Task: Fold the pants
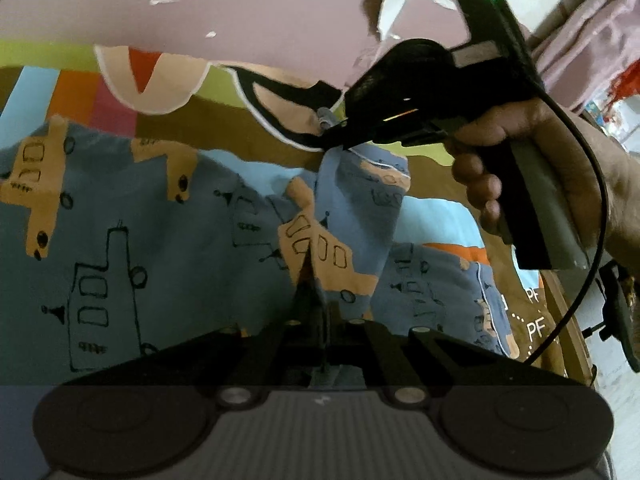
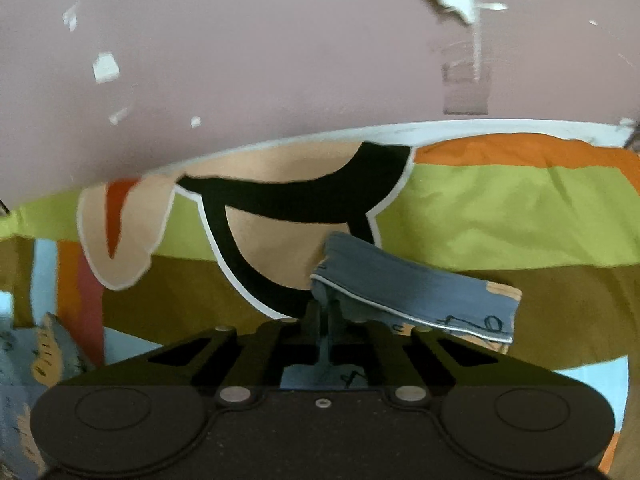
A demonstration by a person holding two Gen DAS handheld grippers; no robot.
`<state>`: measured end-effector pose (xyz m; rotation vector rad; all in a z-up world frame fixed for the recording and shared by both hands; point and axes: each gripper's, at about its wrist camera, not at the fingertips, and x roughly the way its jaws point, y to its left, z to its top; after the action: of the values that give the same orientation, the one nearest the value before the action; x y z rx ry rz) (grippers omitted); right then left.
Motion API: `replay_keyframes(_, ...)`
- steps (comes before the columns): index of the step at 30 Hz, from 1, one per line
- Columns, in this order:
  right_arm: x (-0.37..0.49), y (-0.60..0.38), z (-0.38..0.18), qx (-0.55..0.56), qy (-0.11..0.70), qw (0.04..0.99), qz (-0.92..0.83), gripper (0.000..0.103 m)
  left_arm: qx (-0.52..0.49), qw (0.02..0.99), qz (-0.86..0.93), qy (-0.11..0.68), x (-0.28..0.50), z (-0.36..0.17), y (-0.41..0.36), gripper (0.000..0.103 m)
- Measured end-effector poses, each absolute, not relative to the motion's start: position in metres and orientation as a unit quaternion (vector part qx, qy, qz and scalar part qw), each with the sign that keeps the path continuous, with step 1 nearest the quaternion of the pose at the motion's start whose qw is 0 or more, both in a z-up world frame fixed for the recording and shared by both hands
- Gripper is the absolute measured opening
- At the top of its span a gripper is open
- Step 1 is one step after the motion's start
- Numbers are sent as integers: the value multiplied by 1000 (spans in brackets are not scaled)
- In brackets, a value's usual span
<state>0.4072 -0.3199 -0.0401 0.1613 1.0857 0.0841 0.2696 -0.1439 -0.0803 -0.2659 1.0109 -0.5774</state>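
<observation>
Blue pants [image 1: 160,220] printed with tan vehicles lie spread on a colourful bedsheet [image 1: 240,128]. My left gripper [image 1: 312,296] is shut on a raised fold of the pants at the lower middle of the left wrist view. Further back, a hand [image 1: 520,136] holds my right gripper [image 1: 333,139], which pinches the far edge of the pants. In the right wrist view, the right gripper [image 2: 326,312] is shut on a white-piped blue strip of the pants [image 2: 400,288], which lifts off the sheet and trails to the right.
The bedsheet [image 2: 500,208] with its cartoon print ends at a pink wall [image 2: 280,60] with flaking paint. A black cable [image 1: 596,184] loops down from the right gripper. Pink cloth [image 1: 592,40] hangs at the far right.
</observation>
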Motion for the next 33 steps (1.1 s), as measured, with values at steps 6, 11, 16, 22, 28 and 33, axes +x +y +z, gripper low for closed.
replay_keyframes(6, 337, -382, 7, 171, 420, 891, 37, 1, -65, 841, -320, 432, 252, -56, -152, 0)
replay_keyframes(11, 239, -431, 33, 244, 351, 904, -3, 1, 24, 841, -369, 395, 226, -37, -172, 0)
replay_keyframes(16, 154, -457, -7, 312, 336, 886, -74, 2, 132, 814, -413, 388, 197, -45, -198, 0)
replay_keyframes(22, 113, -462, -66, 358, 344, 859, -122, 2, 188, 781, -429, 412, 189, -67, -215, 0)
replay_keyframes(28, 100, -464, -87, 370, 344, 856, -109, 20, 189, 743, -463, 445, 206, -63, -216, 19)
replay_keyframes(33, 96, -464, -82, 357, 323, 871, -95, 48, 172, 751, -469, 432, 236, -40, -233, 76)
